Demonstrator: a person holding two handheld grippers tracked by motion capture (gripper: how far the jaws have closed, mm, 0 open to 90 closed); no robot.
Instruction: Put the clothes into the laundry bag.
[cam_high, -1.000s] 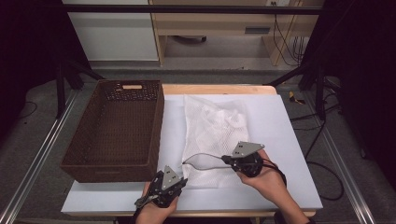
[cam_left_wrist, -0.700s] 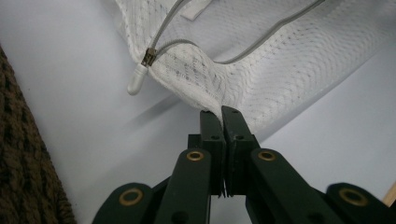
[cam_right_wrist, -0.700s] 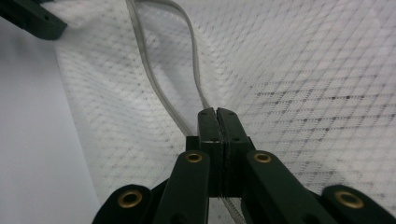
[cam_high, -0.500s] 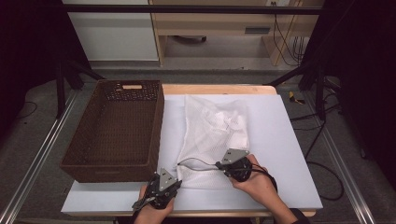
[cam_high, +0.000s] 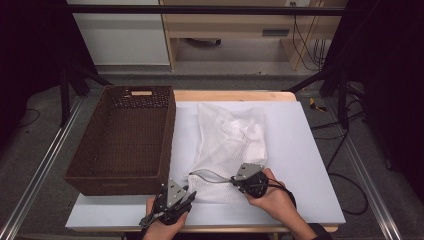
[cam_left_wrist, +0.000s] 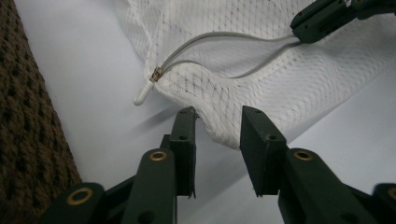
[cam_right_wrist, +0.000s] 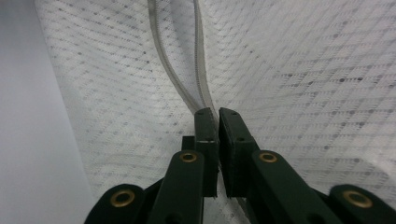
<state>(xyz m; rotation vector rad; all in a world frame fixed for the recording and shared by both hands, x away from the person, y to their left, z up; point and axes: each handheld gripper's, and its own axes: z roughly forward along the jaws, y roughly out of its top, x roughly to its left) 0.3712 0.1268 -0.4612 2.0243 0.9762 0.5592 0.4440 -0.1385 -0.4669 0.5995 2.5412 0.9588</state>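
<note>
A white mesh bag (cam_high: 230, 140) lies flat on the white table (cam_high: 310, 150), its zipper (cam_high: 210, 175) half open at the near end. My right gripper (cam_high: 233, 179) is shut on the zipper's edge (cam_right_wrist: 187, 70), its jaws (cam_right_wrist: 217, 112) pinched tight on the tape. My left gripper (cam_high: 191, 194) sits at the bag's near left corner. Its jaws (cam_left_wrist: 218, 114) have just been opening and now stand apart, with the bag's hem (cam_left_wrist: 219, 126) lying loose between the tips. The zipper pull (cam_left_wrist: 156, 74) rests just beyond them.
A dark brown wicker basket (cam_high: 167, 135) stands on the table's left side, close to my left gripper, and its wall (cam_left_wrist: 28, 130) shows in the left gripper view. Bare table lies right of the bag. Dark stands and cables ring the table.
My right gripper has come down toward the table with the zipper edge, and the bag's mouth has flattened. My left hand has stayed in place.
</note>
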